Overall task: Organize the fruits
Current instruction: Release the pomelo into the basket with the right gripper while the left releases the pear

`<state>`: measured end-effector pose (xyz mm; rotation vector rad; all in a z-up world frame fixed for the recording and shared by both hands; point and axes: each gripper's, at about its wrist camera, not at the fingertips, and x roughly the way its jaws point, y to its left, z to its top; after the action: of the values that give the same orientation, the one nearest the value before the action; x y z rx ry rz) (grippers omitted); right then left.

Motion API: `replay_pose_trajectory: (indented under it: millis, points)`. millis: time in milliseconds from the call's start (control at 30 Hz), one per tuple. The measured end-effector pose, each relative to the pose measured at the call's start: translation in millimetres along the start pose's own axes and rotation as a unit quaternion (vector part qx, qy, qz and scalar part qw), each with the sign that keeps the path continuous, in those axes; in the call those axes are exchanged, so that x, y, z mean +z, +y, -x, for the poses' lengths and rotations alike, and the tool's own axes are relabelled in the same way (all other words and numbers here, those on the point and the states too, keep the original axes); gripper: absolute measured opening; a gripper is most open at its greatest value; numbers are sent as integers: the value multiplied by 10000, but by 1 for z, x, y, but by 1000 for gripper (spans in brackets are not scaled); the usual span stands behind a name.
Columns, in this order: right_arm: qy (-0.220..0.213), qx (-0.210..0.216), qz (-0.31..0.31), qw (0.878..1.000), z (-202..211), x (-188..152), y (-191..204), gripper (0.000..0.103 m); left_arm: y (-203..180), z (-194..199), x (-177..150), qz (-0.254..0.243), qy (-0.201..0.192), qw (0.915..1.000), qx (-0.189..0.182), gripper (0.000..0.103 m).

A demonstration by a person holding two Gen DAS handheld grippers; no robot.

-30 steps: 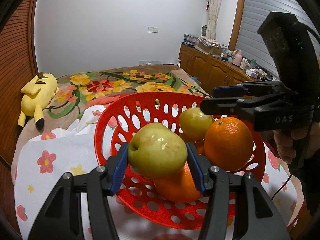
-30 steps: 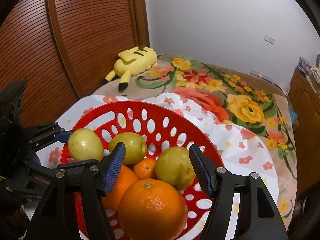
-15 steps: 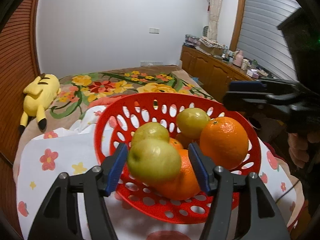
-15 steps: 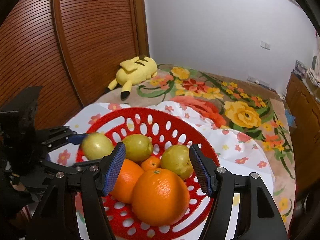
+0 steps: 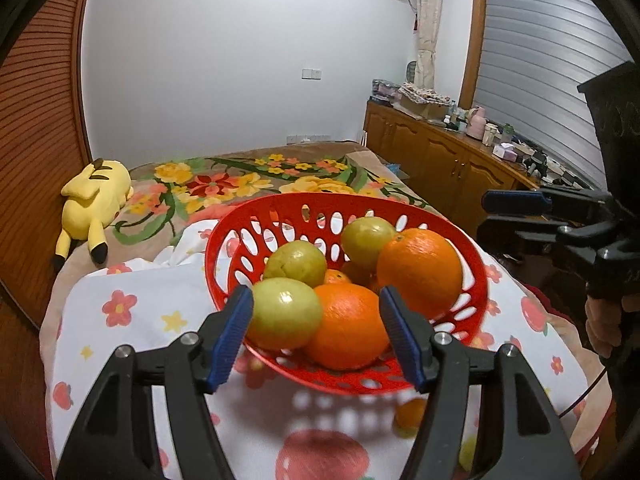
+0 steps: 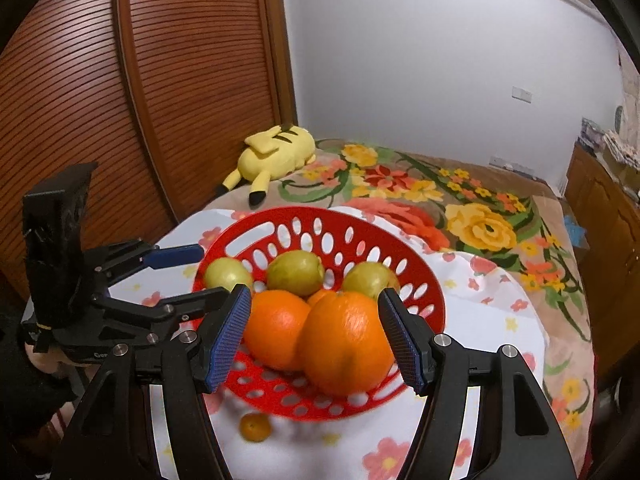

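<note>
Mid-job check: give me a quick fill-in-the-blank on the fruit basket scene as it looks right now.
1. The fruit sits in a perforated basket whose colour is ____.
2. The number of green-yellow fruits in the basket is ____.
3. One small orange fruit lies outside the basket on the ____ cloth.
4. The yellow plush toy lies on the ____.

Missing words: red; three; floral; bed

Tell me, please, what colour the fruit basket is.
The basket is red, clearest in the right wrist view.
</note>
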<state>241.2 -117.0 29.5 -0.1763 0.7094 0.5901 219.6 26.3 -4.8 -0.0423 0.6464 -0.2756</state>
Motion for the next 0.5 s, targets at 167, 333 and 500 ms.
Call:
replay_pose_trajectory:
  millis: [167, 333, 500]
  points:
    - [-94, -4, -111, 9999, 18, -17, 7, 68, -8, 21, -9, -33, -70, 10000, 11, 70]
    - [-226, -53, -230, 9995, 33, -37, 16, 68, -16, 40, -24, -18, -153, 9999, 30, 73]
    - [-349, -249, -361, 9984, 41, -73, 25, 68, -20, 45, -54, -2, -86, 10000, 44, 74]
